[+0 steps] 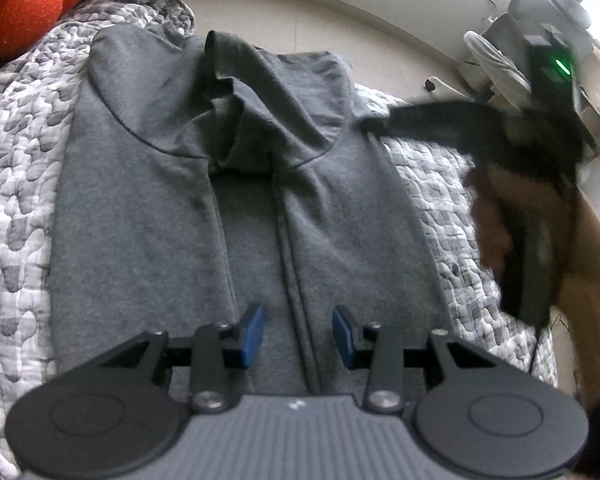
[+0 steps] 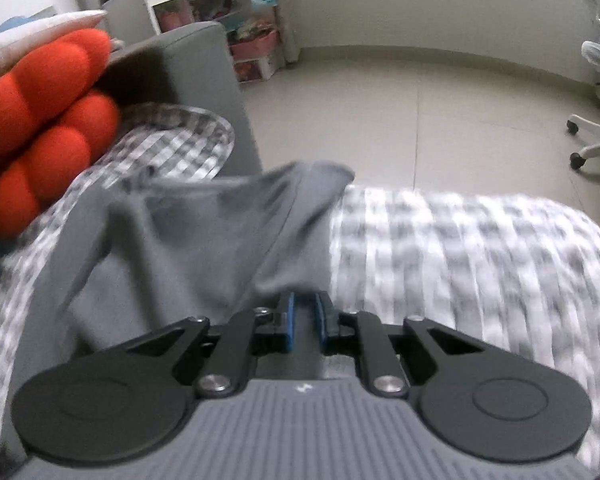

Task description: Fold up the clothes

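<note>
A dark grey garment [image 1: 236, 184] lies spread on a grey-and-white quilted bed cover [image 1: 16, 184], both side parts folded inward to the middle. My left gripper [image 1: 298, 334] is open and empty, hovering over the garment's near middle. My right gripper [image 2: 305, 312] is shut on the garment's right edge [image 2: 236, 240], lifting a fold of cloth off the cover. In the left wrist view the right gripper [image 1: 374, 123] reaches in from the right and pinches the garment's right edge, blurred with motion.
An orange cushion [image 2: 40, 120] lies at the bed's far left, also in the left wrist view [image 1: 20, 8]. A grey headboard [image 2: 204, 80] stands behind it. Tiled floor [image 2: 420, 112], a white office chair [image 2: 596, 128] and shelves [image 2: 220, 20] lie beyond the bed.
</note>
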A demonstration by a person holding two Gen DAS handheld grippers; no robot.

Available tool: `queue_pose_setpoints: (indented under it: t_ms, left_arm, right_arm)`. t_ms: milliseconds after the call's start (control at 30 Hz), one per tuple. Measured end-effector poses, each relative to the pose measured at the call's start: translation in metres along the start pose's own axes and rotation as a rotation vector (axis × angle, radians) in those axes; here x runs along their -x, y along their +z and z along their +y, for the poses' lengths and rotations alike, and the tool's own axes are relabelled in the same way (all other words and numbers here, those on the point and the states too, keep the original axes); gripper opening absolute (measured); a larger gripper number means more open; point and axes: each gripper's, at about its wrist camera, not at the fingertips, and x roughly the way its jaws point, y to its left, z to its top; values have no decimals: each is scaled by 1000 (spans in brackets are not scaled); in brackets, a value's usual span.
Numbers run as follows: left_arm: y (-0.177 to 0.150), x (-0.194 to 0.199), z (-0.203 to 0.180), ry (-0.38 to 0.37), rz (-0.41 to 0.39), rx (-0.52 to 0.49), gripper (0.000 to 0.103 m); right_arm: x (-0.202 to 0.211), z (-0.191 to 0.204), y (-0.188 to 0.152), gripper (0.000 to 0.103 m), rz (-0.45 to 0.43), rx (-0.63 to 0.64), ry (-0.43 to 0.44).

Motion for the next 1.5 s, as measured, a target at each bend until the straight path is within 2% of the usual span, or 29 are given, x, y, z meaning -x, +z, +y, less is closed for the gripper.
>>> queue_pose_setpoints:
  t_ms: [100,300,433,567,667,733,767,867,967,1067,1100,1200,1267,1400,1500]
  left_arm:
    - [1,0,1,-4,2,5,39]
    - [1,1,1,-8,3,5,39]
    - [2,0,3,-17,4,10,39]
    - [4,-1,4,-23,3,11,39]
    - [4,0,2,-20,0,12,39]
    - [4,0,1,-15,-2,6,39]
    - [4,1,1,-14,-3,5,39]
    - [5,1,2,-13,-4,10,39]
    - [6,5,5,-3,-34,25,40]
    - [8,9,8,10,-66,42,40]
    - [9,11,10,8,-77,55,40]
    - [13,18,17,-7,-114,98,40]
    - [17,26,22,-25,-161,132,40]
    - [33,47,43,-21,-295,215,44]
    - [50,51,59,32,-345,258,52]
  right_arm:
    - [-22,-11,24,18,8,-21,-12]
    - [-59,-32,56,18,25,-135,40]
    - [-67,-37,62,18,20,-162,37]
    - [-74,-40,67,25,15,-171,33]
    - [-76,-45,65,27,10,-182,57]
    - [-77,-41,66,13,12,-139,63]
    - [-76,-39,65,2,11,-107,62]
    - [-65,-33,66,2,-48,-54,38]
    - [-65,-38,64,0,-67,-58,-15]
    - [-72,-38,59,0,-36,-30,-57]
    - [-73,-38,57,4,-33,-19,-64]
    - [-53,-37,56,8,-107,-58,-20]
    - [-42,-31,56,12,-144,-41,5]
    - [-38,-19,49,12,-126,-10,21]
    - [-39,-30,44,12,-117,-79,62]
